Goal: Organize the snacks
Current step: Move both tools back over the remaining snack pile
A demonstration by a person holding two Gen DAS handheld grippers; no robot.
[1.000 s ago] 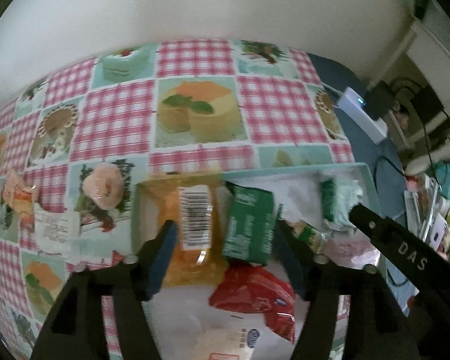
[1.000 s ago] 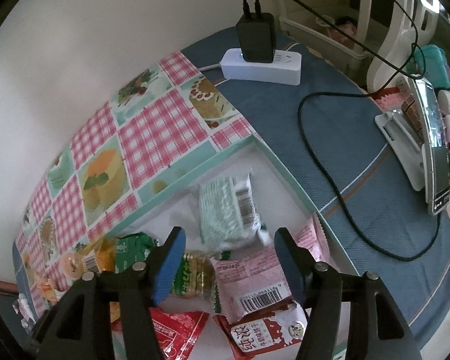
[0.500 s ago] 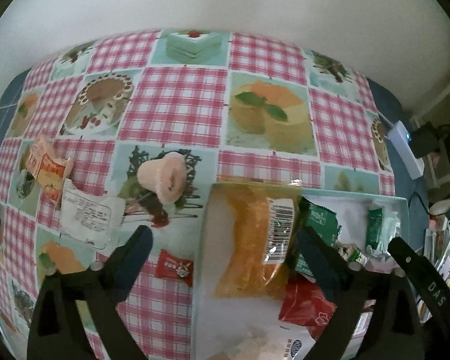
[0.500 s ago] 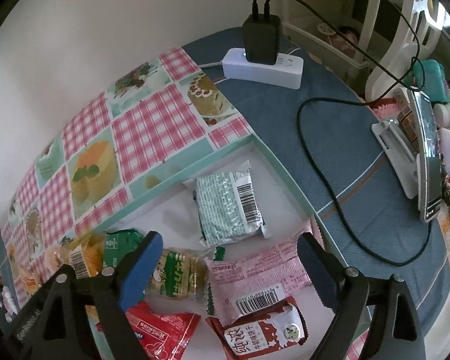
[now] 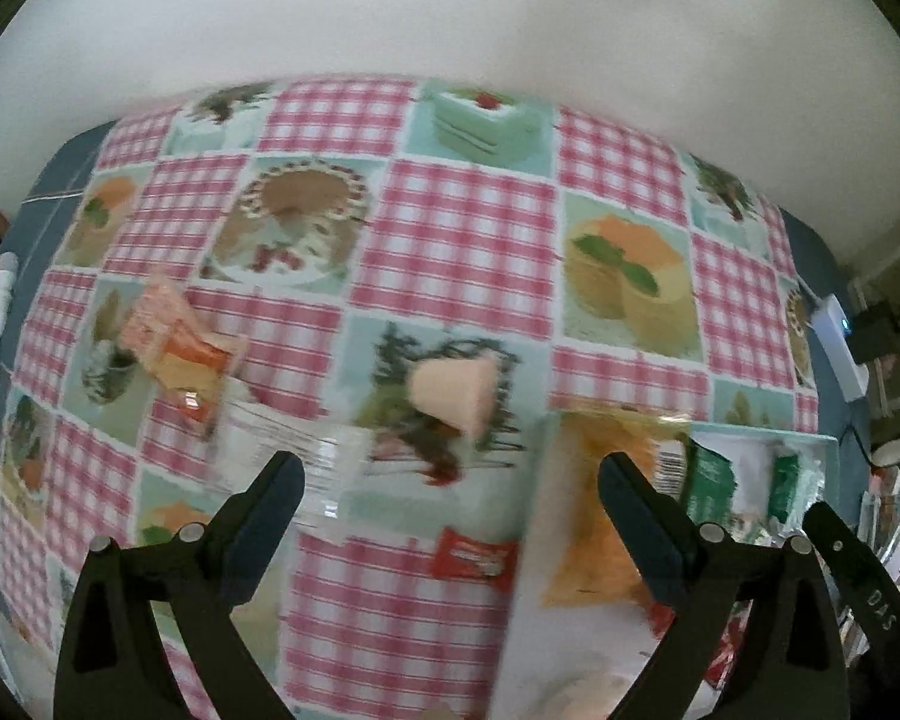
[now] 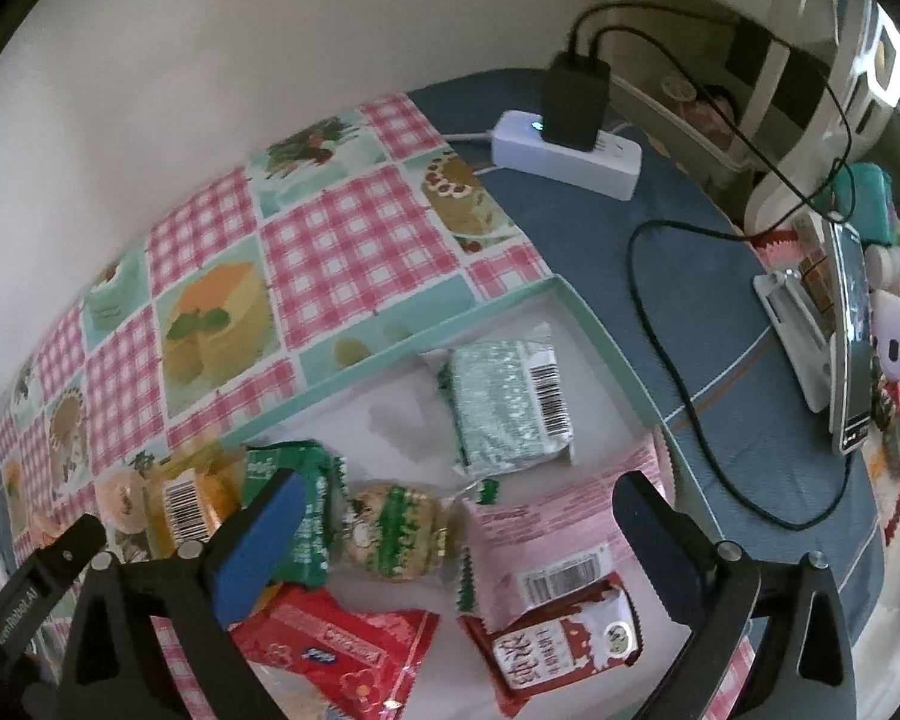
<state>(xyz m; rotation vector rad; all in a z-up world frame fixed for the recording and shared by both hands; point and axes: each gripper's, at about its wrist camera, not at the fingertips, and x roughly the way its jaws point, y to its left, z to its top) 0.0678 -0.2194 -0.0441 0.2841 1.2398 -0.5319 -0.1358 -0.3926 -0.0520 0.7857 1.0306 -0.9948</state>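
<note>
My left gripper (image 5: 450, 486) is open over the cake-print tablecloth, left of the mint tray (image 5: 768, 438). Nothing is held between its fingers. Below it lie a small red candy packet (image 5: 474, 558), a peach jelly cup (image 5: 456, 390), a clear wrapper (image 5: 294, 462) and orange-red packets (image 5: 174, 348). My right gripper (image 6: 456, 510) hangs over the tray (image 6: 402, 348) with its jaws opening and nothing gripped. Under it lie a round green-banded cookie pack (image 6: 396, 528), a pink packet (image 6: 546, 534), a pale green packet (image 6: 504, 408), a dark green packet (image 6: 297, 504), an orange packet (image 6: 186, 504) and red packets (image 6: 342, 648).
A white power strip (image 6: 594, 162) with a black adapter and trailing cables sits on the blue cloth behind the tray. A phone on a stand (image 6: 846, 330) and clutter crowd the right edge. A white cable (image 5: 0, 294) lies at the far left. The wall runs behind the table.
The left gripper swung left from above the tray to the loose snacks on the cloth, its jaws spreading. The right gripper's jaws widened over the tray and it shifted slightly.
</note>
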